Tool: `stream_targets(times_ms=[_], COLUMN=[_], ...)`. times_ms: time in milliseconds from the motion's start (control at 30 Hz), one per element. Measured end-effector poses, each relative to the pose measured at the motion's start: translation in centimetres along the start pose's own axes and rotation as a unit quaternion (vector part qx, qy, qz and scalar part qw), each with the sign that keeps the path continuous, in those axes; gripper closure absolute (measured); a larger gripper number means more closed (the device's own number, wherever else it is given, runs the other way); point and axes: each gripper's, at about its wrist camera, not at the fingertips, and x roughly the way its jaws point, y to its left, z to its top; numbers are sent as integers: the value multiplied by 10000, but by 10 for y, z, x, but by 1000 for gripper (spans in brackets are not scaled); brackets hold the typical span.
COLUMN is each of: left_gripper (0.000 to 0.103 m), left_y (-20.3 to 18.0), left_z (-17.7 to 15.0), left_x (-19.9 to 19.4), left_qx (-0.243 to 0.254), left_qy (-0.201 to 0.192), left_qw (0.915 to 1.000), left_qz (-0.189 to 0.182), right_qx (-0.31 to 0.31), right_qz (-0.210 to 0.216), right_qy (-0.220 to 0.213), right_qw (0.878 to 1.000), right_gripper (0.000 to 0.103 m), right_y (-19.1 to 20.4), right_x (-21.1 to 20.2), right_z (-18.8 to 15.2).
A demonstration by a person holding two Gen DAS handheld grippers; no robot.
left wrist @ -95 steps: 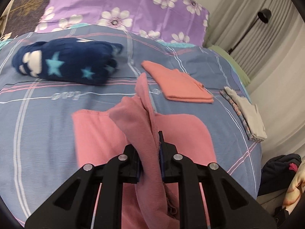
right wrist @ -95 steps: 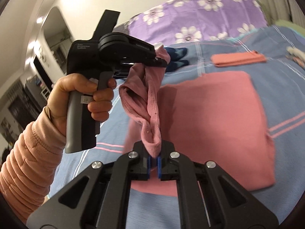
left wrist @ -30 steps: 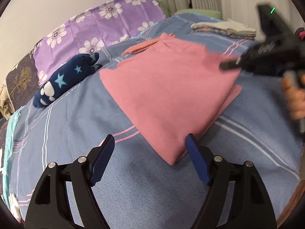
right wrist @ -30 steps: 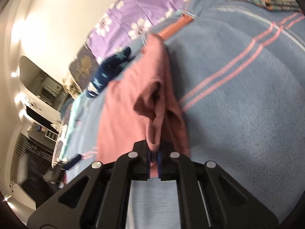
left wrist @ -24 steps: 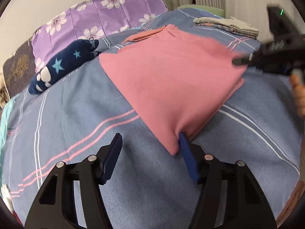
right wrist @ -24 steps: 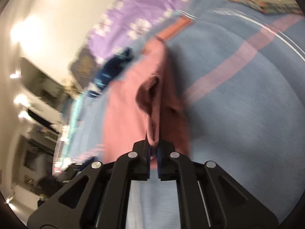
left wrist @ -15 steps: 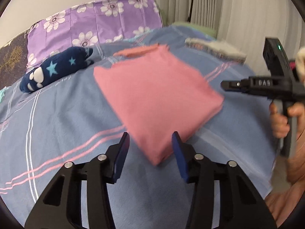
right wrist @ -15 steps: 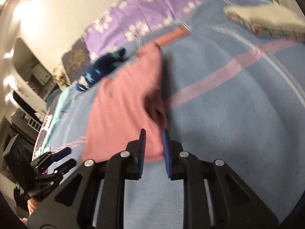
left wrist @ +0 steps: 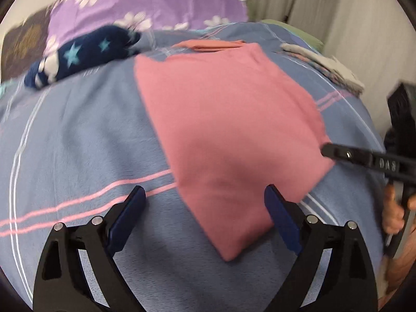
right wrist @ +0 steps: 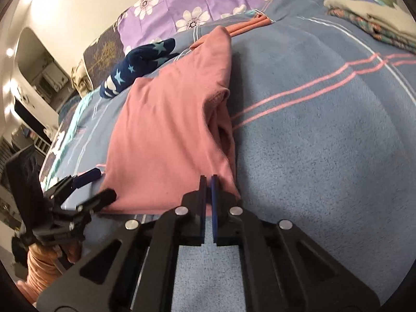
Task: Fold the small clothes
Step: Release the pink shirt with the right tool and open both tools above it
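Folded pink garment (left wrist: 228, 130) flat mid-frame on the bed (left wrist: 78, 140). Left hand-held gripper (left wrist: 205, 208) spread wide, empty. Right hand-held gripper (right wrist: 208, 182) nearly closed, gripping nothing — right view alone shows the garment's open layered edge.

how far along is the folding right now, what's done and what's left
Done: the pink garment lies folded flat on the blue blanket, beside a folded orange piece and a small folded stack. In hand: nothing; the left hand-held gripper is open, the right hand-held gripper nearly shut on nothing. Left: no unfolded clothes visible.
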Motion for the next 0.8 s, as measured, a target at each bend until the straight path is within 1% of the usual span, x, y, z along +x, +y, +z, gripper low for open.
stream_targets(times_ms=[33,67,133,200,300,333,367,400,433,467,500,600,633,667,700,733,767,800], left_gripper=[10,10,10,10,12,17,28,45,57,74,80,80,80,80,80,77,63,41], left_y=[3,7,12,13,14,14,14,14,14,15,17,28,31,38,43,49,57,64], left_z=[1,4,14,29,50,56,65,73,79,86,91,109,112,116,115,113,107,100], left_x=[-4,-10,-18,-19,-16,-16,-14,-12,-9,-4,0,20,27,39,47,57,68,72], left_qx=[-122,-257,-309,-203,-205,-211,-201,-175,-159,-181,-247,-501,-524,-547,-580,-644,-733,-822], left_qy=[-75,-229,-467,-552,-664,-703,-750,-769,-773,-722,-647,-467,-426,-336,-257,-151,-94,-164], left_qw=[9999,9994,9984,9982,9974,9972,9969,9968,9968,9971,9975,9976,9977,9979,9978,9974,9968,9959], left_qz=[-6,7,35,143,172,156,127,103,108,136,140,-24,-17,94,181,273,301,337], right_qx=[-103,-205,-430,-677,-904,-922,-876,-815,-740,-670,-660,-805,-848,-896,-977,-1058,-1121,-1130], right_qz=[-50,-79,-103,-193,-212,-218,-240,-233,-195,-102,21,222,276,304,142,-254,-795,-1385], right_qy=[-73,-188,-438,-625,-687,-661,-594,-526,-441,-356,-273,-81,16,124,220,222,172,72], right_qw=[9999,9996,9981,9956,9933,9933,9941,9950,9961,9971,9974,9965,9960,9954,9949,9938,9904,9839], right_gripper=[92,88,87,86,86,86,86,86,86,86,86,86,86,86,87,87,90,98], right_y=[3,8,17,27,35,34,33,31,29,27,28,39,43,45,44,40,32,16], right_x=[-6,-12,-23,-31,-29,-25,-16,-9,-2,5,14,41,51,61,75,87,97,109], right_z=[1,5,18,39,73,86,102,113,123,134,144,160,164,166,168,168,167,167])
